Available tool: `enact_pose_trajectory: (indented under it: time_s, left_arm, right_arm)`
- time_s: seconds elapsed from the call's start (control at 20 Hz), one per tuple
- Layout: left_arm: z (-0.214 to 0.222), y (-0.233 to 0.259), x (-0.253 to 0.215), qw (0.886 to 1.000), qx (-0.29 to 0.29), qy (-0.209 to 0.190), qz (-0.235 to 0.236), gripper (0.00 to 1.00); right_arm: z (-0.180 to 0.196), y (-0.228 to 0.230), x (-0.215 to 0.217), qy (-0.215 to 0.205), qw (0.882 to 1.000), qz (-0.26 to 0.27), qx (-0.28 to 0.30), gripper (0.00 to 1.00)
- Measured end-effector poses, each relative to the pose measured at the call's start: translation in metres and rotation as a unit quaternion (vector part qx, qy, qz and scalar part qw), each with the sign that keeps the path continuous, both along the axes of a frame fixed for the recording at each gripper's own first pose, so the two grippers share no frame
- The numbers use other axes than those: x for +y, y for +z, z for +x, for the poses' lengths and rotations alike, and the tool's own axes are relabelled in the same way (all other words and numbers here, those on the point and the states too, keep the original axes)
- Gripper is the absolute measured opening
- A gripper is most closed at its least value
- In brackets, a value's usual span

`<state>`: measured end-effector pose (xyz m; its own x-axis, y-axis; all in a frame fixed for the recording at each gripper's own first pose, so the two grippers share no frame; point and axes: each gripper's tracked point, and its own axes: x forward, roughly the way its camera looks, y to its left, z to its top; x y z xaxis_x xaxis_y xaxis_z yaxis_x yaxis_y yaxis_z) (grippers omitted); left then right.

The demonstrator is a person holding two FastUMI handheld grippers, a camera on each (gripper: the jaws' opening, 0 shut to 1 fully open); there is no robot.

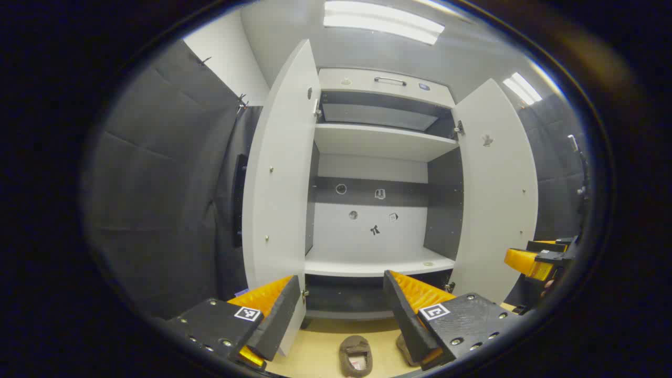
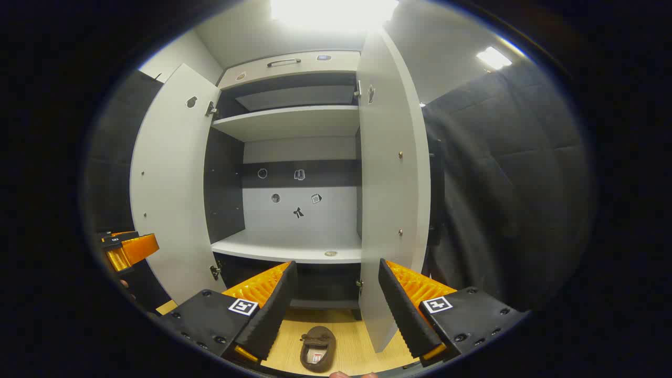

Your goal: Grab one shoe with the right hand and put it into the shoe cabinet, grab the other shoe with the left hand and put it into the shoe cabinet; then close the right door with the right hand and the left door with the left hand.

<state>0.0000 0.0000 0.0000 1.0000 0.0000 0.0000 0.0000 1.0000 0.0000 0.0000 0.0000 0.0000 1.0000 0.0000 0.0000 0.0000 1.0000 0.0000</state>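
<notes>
The white shoe cabinet (image 1: 378,142) (image 2: 294,121) stands ahead with both doors swung open: left door (image 1: 281,173) (image 2: 170,184) and right door (image 1: 496,189) (image 2: 394,173). Its lower shelf (image 1: 367,262) (image 2: 283,249) is bare. One brown slipper (image 1: 356,356) (image 2: 317,348) lies on the wooden floor in front. A second brown shoe (image 1: 404,346) peeks out beside my left gripper's right finger. My left gripper (image 1: 341,310) hangs open above the shoes, holding nothing. My right gripper (image 2: 336,307) is also open, above the slipper. Each gripper also appears at the edge of the other's view: right gripper (image 1: 535,260), left gripper (image 2: 126,249).
Dark padded booth walls (image 1: 157,199) (image 2: 514,184) flank the cabinet. An upper shelf (image 1: 383,142) and a top drawer with a handle (image 1: 389,80) sit above. The light wooden floor (image 2: 362,341) runs up to the cabinet's base.
</notes>
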Motion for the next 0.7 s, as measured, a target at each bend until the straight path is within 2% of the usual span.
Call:
enact_pose_trajectory:
  time_s: [0.1,0.15,0.7]
  left_arm:
    - [-0.004,-0.006,-0.001,1.000,0.004,-0.003,-0.008,0.99]
    - [-0.005,-0.008,-0.001,1.000,0.005,-0.004,-0.011,0.93]
    - [-0.012,-0.014,-0.001,1.000,0.007,-0.010,-0.004,0.93]
  right_arm:
    - [0.000,0.001,0.000,-0.002,1.000,-0.002,0.000,0.98]
    - [0.000,0.001,-0.001,-0.003,1.000,-0.003,0.001,0.98]
    - [-0.003,0.006,0.003,-0.005,1.000,-0.005,-0.001,0.98]
